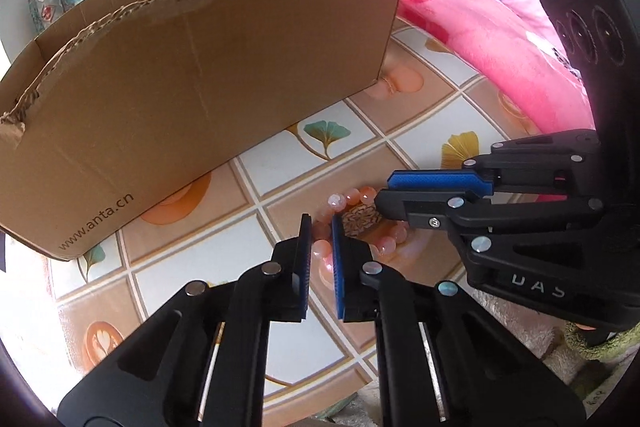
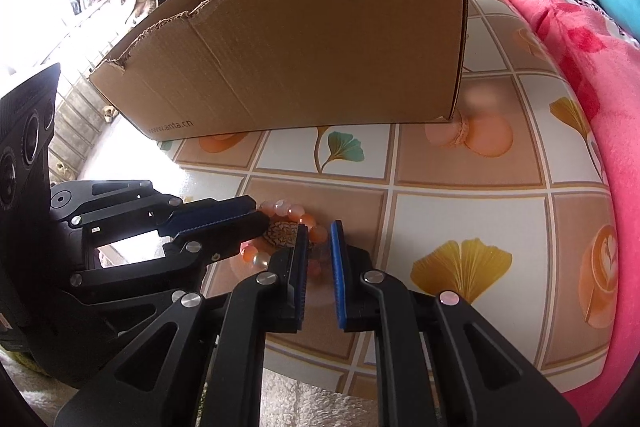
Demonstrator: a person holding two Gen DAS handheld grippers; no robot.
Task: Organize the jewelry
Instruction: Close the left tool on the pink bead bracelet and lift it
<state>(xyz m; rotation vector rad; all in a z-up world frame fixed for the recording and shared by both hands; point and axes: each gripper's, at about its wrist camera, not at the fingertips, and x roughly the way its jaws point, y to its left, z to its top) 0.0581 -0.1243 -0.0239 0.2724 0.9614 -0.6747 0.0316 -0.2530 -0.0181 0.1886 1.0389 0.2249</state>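
Two hand-held grippers, left [image 1: 321, 227] and right [image 2: 319, 233], each apparently pinch the pink bead bracelet [image 1: 352, 223] on the tablecloth [image 1: 420, 115].

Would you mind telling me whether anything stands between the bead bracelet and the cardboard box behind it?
Nothing visible lies on the patterned tabletop between the bead bracelet and the cardboard box. Only the box's own tall near wall, with its torn top edge, would have to be cleared.
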